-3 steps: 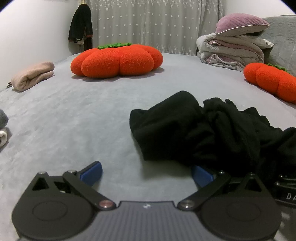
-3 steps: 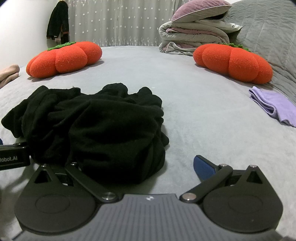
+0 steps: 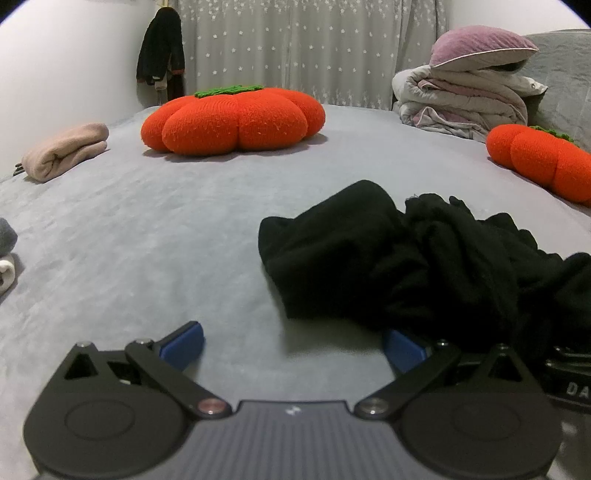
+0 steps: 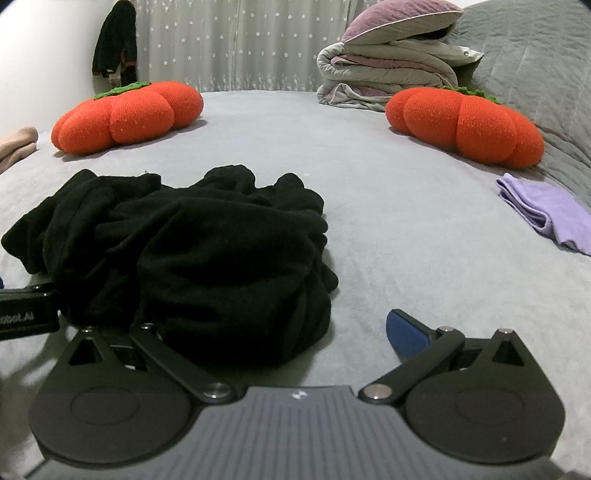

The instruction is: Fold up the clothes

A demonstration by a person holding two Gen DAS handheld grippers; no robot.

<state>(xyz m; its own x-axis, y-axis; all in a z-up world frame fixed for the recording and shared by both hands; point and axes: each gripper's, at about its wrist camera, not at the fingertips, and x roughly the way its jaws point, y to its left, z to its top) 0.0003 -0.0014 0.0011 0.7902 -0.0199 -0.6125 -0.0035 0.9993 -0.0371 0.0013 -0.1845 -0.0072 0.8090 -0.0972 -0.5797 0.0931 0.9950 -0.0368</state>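
A black garment (image 4: 192, 251) lies crumpled in a heap on the grey bed (image 4: 388, 229), near the front edge and a little left of the middle in the right wrist view.

The left hand-held gripper (image 3: 293, 341) sits low over the bed at the heap's left end, jaws spread as wide as they go and gripping nothing; bare sheet shows between its blue pads (image 3: 183, 345), and the right-side pad is just at the edge of the cloth.

The right hand-held gripper (image 4: 273, 328) is at the heap's right end, jaws also fully spread and holding nothing. Its left finger is hidden behind the cloth, so contact there cannot be told; its right pad (image 4: 404, 334) stands over bare sheet.

Farther back lie two orange pumpkin cushions (image 4: 125, 116) (image 4: 465, 123), a stack of folded bedding (image 4: 388, 74) topped by a purple pillow (image 4: 399, 16), a folded lilac cloth (image 4: 546, 210) at the right, and a rolled beige cloth (image 3: 64, 151) at the left. A dark coat (image 3: 160, 55) hangs by the curtain (image 3: 295, 48).
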